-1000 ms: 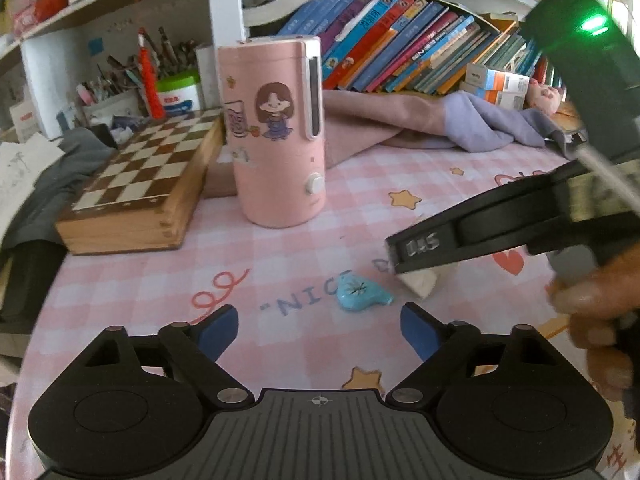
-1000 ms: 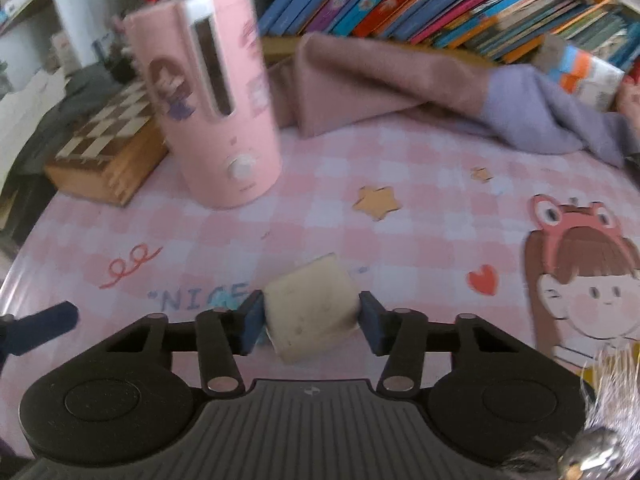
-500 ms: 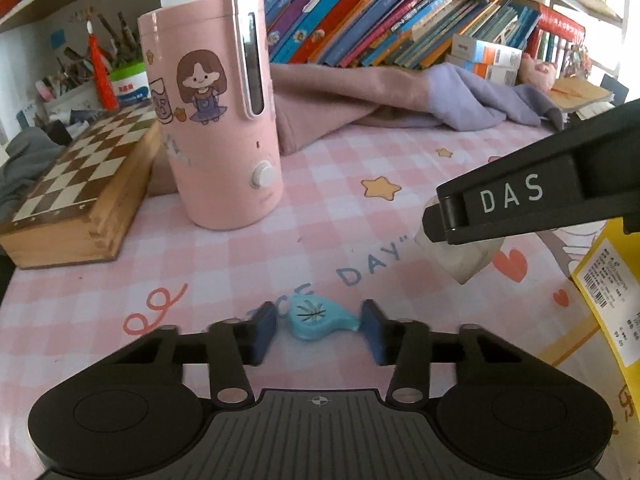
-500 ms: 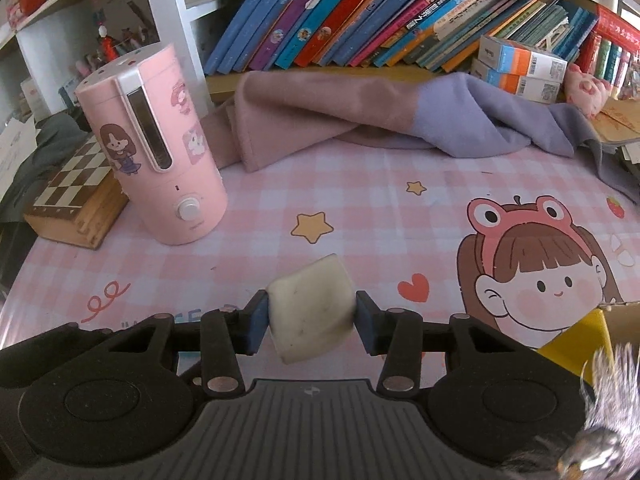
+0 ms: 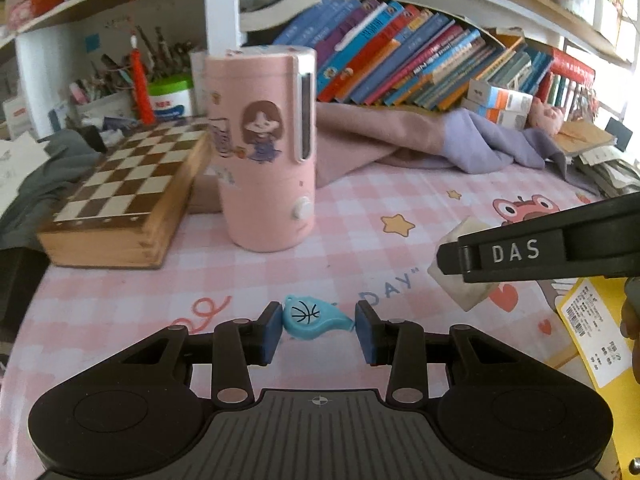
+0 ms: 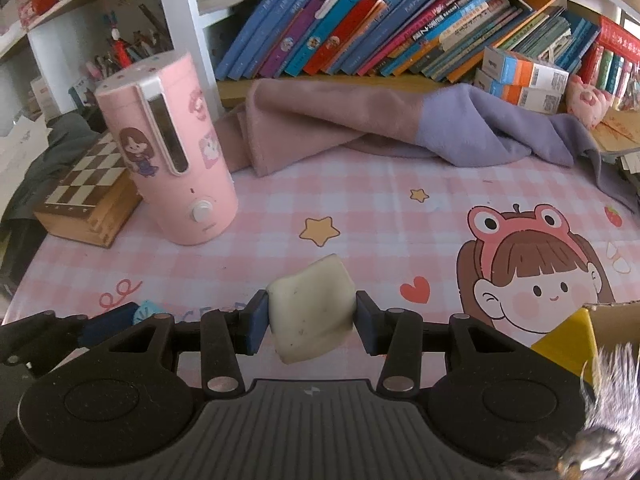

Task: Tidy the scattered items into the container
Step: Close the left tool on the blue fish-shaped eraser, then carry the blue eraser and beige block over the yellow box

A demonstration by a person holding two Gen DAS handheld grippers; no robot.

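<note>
Both tools have picked something up, so this looks like the carrying step. The left tool [image 5: 319,330] is clenched on the little blue whistle [image 5: 312,317] just above the pink checked counter [image 5: 344,240], and the right tool [image 6: 309,322] is squeezing the white eraser [image 6: 311,312] and holds it up off the counter. Next, I think each hand should carry its thing over to the yellow box [image 6: 568,340] that peeks in at the right edge, hold it over the opening, and only then let go.
</note>
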